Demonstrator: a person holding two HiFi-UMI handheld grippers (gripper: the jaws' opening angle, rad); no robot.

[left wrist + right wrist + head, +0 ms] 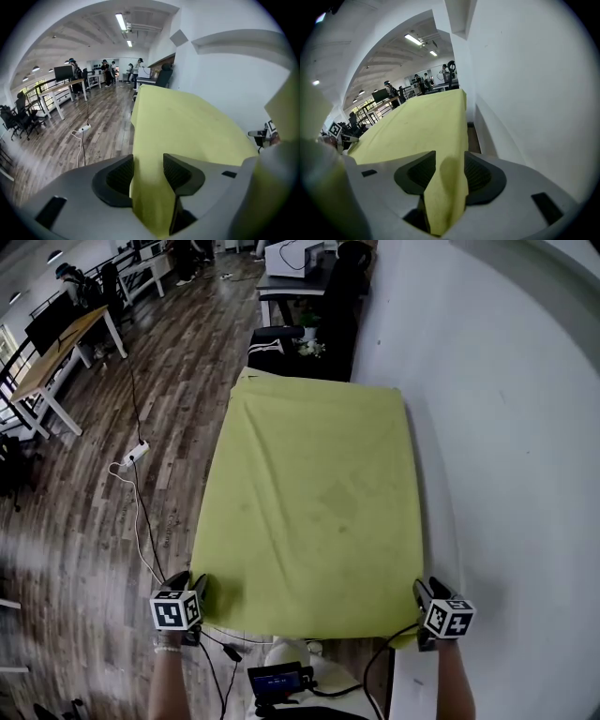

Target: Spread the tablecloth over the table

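Note:
A yellow-green tablecloth [319, 502] lies flat over a long table and hides its top completely. Its near edge reaches back to me, where both grippers hold the two near corners. My left gripper [199, 589] is at the near left corner, my right gripper [422, 594] at the near right corner. In the left gripper view a bunched fold of the tablecloth [187, 122] fills the gap between the pads of the left gripper [148, 171]. The right gripper view shows the same: the tablecloth [422, 122] runs into the right gripper [449, 171] and hangs down between its pads.
A white wall [506, 427] runs close along the table's right side. A black chair [281, 345] stands at the far end. A power strip with cables [134, 456] lies on the wood floor to the left. Desks [56, 352] stand further left.

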